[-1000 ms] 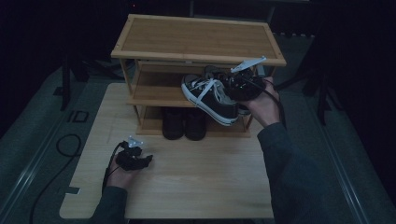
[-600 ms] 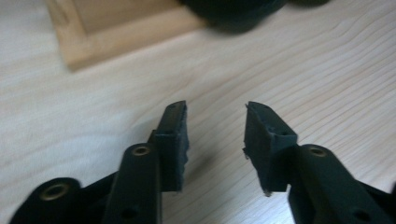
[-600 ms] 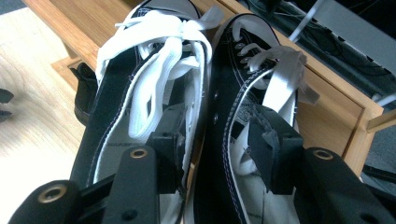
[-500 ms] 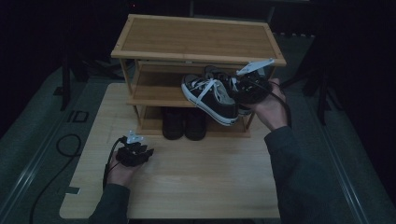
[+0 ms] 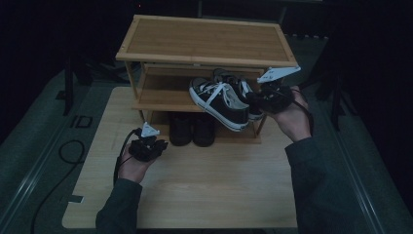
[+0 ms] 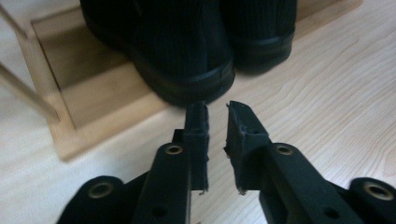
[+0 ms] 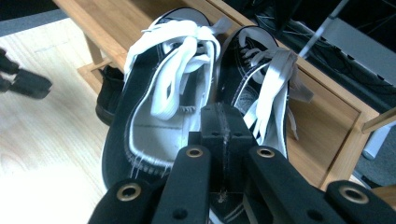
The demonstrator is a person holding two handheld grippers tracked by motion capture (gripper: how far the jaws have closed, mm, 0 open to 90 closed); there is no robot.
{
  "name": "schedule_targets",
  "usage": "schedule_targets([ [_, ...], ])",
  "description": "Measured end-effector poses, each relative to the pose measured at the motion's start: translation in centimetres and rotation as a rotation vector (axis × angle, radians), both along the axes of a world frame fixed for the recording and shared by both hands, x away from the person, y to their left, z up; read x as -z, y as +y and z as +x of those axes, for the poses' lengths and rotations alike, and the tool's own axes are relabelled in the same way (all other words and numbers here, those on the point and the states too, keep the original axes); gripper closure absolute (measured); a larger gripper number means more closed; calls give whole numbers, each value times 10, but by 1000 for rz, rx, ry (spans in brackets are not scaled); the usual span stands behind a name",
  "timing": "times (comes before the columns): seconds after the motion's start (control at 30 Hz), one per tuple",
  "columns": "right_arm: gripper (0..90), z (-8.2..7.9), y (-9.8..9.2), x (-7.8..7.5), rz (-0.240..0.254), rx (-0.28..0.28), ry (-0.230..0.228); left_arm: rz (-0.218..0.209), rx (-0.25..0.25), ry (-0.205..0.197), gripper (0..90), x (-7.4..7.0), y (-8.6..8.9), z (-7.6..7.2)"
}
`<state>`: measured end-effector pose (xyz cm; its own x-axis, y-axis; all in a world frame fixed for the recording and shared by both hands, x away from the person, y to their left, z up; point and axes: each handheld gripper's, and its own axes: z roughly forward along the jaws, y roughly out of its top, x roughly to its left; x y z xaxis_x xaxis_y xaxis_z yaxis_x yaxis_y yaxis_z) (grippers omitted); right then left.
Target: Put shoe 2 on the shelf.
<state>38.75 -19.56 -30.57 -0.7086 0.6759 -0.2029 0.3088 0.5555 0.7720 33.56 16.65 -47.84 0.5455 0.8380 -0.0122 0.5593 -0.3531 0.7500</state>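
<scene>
A pair of black-and-white sneakers (image 5: 219, 100) juts out tilted over the front of the wooden shoe rack's (image 5: 204, 39) middle shelf. My right gripper (image 5: 252, 101) is shut on them. In the right gripper view its jaws (image 7: 222, 116) pinch the touching heel collars of the near sneaker (image 7: 159, 93) and the far sneaker (image 7: 261, 84). My left gripper (image 5: 160, 144) hovers low in front of the black shoes (image 5: 192, 129) on the bottom shelf. Its jaws (image 6: 217, 109) have just been closing to a narrow gap with nothing between them, close behind the black shoes' heels (image 6: 187, 56).
The rack stands at the back of a light wooden table (image 5: 204, 195), with its top shelf bare. The rack's bottom board (image 6: 93, 107) and a thin upright (image 6: 28, 98) lie left of the black shoes. A cable (image 5: 53, 190) trails on the grey floor at the left.
My left gripper has risen and moved closer to the black shoes. The right hand has shifted slightly to the right with the sneakers.
</scene>
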Motion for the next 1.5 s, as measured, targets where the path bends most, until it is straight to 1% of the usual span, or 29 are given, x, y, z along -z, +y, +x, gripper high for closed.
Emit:
schedule_targets([
  [0.03,898,-2,-2,0,2,-5,-3,5,3,-8,816,-4,-2,1],
  [0.07,898,-4,-3,0,13,-8,-3,9,6,-24,852,-8,-4,2],
  [0.13,898,-10,-6,1,27,-12,-9,12,14,-33,867,-15,-8,4],
  [0.2,898,-15,-8,3,26,-18,-15,20,22,-42,894,-21,-12,7],
  [0.3,898,-19,-10,7,12,-19,-12,33,33,-48,900,-29,-17,11],
  [0.4,898,-22,-13,11,3,-25,-6,31,33,-54,900,-35,-22,16],
  [0.53,898,-26,-16,16,0,-26,8,20,31,-62,900,-44,-29,22],
  [0.57,898,-27,-17,18,-3,-22,9,23,31,-64,900,-46,-30,24],
  [0.6,898,-28,-19,20,5,-24,14,29,33,-68,900,-48,-32,26],
  [0.67,897,-30,-21,24,7,-20,22,36,41,-72,900,-52,-36,29],
  [0.7,897,-30,-23,27,7,-18,26,46,50,-76,900,-54,-38,30],
  [0.8,897,-31,-27,35,15,-14,44,37,53,-92,900,-59,-45,35],
  [0.83,896,-31,-28,39,12,-16,53,41,56,-97,900,-61,-47,37],
  [0.87,895,-31,-30,46,3,-17,66,47,57,-103,900,-63,-49,38],
  [0.9,895,-31,-30,46,3,-17,66,48,61,-106,900,-65,-51,40],
  [0.93,895,-31,-31,49,-1,-18,76,50,62,-110,900,-67,-54,42],
  [0.97,895,-31,-32,52,-5,-18,79,63,68,-110,900,-69,-55,44],
  [1.03,895,-32,-33,59,-6,-17,92,61,71,-113,900,-73,-60,48],
  [1.13,894,-32,-37,67,-7,-12,108,75,75,-116,900,-77,-67,53],
  [1.2,891,-32,-40,73,-7,-11,117,76,78,-119,900,-79,-71,56],
  [1.27,892,-32,-41,75,-7,-7,124,79,79,-118,900,-79,-73,57],
  [1.37,889,-32,-43,84,-6,-5,141,77,77,-127,900,-83,-80,62],
  [1.43,888,-32,-44,87,-7,-7,145,79,78,-139,900,-85,-84,64],
  [1.5,886,-33,-44,89,-6,-10,144,75,89,-145,900,-87,-87,66],
])
